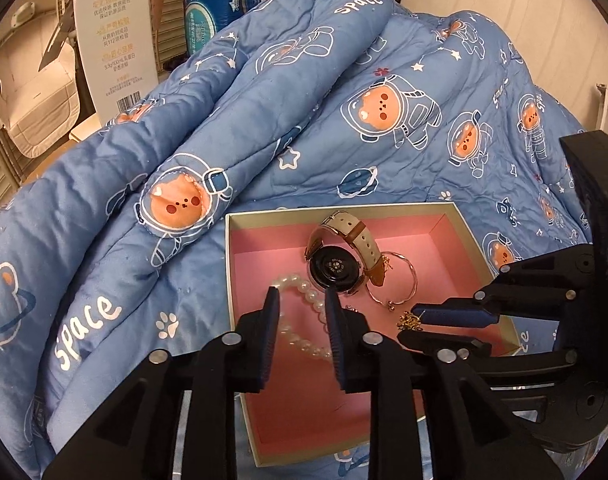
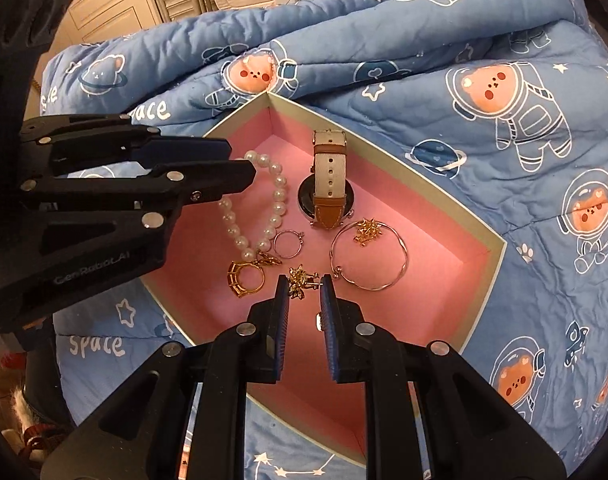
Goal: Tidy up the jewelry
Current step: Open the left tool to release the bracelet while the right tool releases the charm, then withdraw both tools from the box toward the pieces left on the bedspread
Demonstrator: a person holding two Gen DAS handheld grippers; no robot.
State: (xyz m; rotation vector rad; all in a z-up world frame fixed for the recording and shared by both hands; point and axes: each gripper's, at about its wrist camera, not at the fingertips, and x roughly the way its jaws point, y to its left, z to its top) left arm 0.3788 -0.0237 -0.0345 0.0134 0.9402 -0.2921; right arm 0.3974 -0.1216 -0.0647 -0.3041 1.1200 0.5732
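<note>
Blue quilt [image 2: 503, 60]; pink-lined box [image 2: 443, 216] (jewelry [image 2: 367, 256] inside)

Both wrist views close, angled down; share pink box [image 1: 455, 240] [image 2: 443, 216].

In your left wrist view, the left gripper [image 1: 302, 316] hides part of the pearl bracelet [image 1: 300, 292], and its arms cover the box's [image 1: 240, 216] lower-centre near corner.
</note>
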